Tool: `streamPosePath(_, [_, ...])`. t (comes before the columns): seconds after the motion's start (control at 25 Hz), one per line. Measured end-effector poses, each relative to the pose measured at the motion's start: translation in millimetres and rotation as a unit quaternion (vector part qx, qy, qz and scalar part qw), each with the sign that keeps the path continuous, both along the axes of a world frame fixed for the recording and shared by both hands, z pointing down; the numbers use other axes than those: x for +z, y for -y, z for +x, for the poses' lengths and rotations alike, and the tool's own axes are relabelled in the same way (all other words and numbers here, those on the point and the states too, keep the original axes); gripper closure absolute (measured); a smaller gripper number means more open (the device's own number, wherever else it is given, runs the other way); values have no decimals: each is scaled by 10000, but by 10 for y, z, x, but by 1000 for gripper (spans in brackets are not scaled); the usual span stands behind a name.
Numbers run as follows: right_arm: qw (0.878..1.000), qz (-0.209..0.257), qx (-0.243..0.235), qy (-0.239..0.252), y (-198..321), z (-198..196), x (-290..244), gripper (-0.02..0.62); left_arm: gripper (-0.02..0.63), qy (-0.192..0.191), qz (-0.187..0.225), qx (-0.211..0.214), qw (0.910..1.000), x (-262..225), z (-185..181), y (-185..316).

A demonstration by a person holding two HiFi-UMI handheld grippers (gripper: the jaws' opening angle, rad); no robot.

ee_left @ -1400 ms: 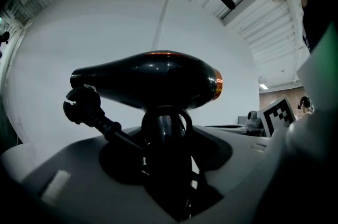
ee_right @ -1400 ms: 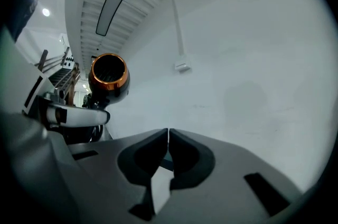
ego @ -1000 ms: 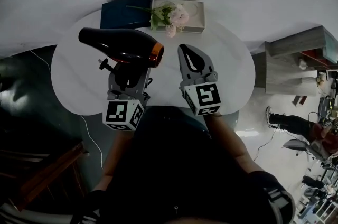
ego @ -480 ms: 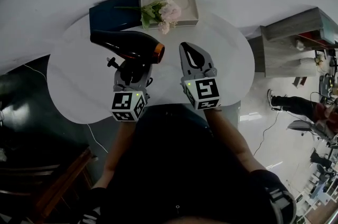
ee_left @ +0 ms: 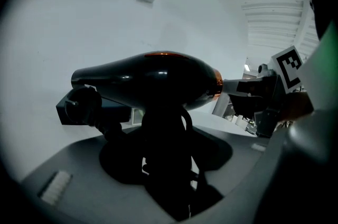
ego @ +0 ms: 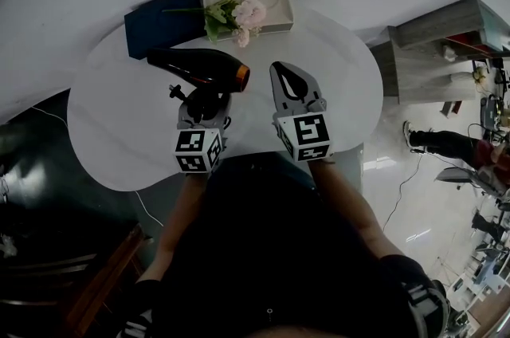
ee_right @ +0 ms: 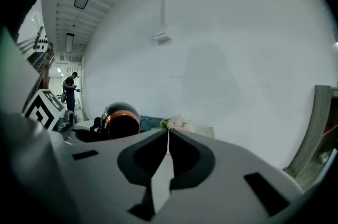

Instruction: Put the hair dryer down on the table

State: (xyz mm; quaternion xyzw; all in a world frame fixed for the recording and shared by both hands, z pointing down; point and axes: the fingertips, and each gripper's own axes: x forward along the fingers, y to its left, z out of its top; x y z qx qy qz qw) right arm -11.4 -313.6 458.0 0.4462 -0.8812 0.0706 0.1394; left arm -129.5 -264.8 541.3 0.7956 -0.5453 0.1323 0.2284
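Setting: pale wall behind a white, round-edged table (ego: 111, 133). A dark blue box (ego: 159, 24) and a shallow tray (ego: 279, 5) of flowers (ego: 233, 12) sat at its far edge.
Object: the hair dryer (ego: 198, 67), black with an orange ring at its right end, was over the middle-left of the table, nearer than the box and tray.
Long axis: the barrel ran left to right across the scene, ringed end toward the right. The handle dropped from it toward the near side.
Left gripper (ego: 205, 99): jaws part-way apart and clamped on the handle, which filled the gap between them. The barrel sat crosswise beyond the fingertips.
Right gripper (ego: 280, 73): jaws closed to a thin slit with nothing in them, just right of the ringed end and apart from it.
Contact: no view showed whether the dryer touched the tabletop. I judged it was carried just above.
Key relation: the table lay below and beyond the left fingers. The left hand alone bore the load, so I judged the set-down was its job. The bare tabletop to the near left looked the likeliest landing.
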Motion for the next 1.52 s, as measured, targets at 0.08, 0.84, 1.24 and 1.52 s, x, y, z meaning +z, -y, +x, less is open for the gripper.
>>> streamPosePath(0.08, [10000, -14, 41, -22, 8, 26, 10, 580, 364, 13, -98, 52, 9999, 71, 24, 8])
streamPosePath(0.84, [9988, -162, 452, -136, 122, 211, 94, 581, 364, 123, -1206, 353, 9920, 681, 157, 101])
streamPosePath(1.24, [9983, -216, 520, -140, 154, 205, 166, 581, 364, 226, -1841, 440, 9817, 1012, 195, 191])
streamPosePath(1.52, [9982, -230, 522, -158, 164, 204, 175, 581, 363, 411, -2117, 430, 9755, 1153, 215, 212])
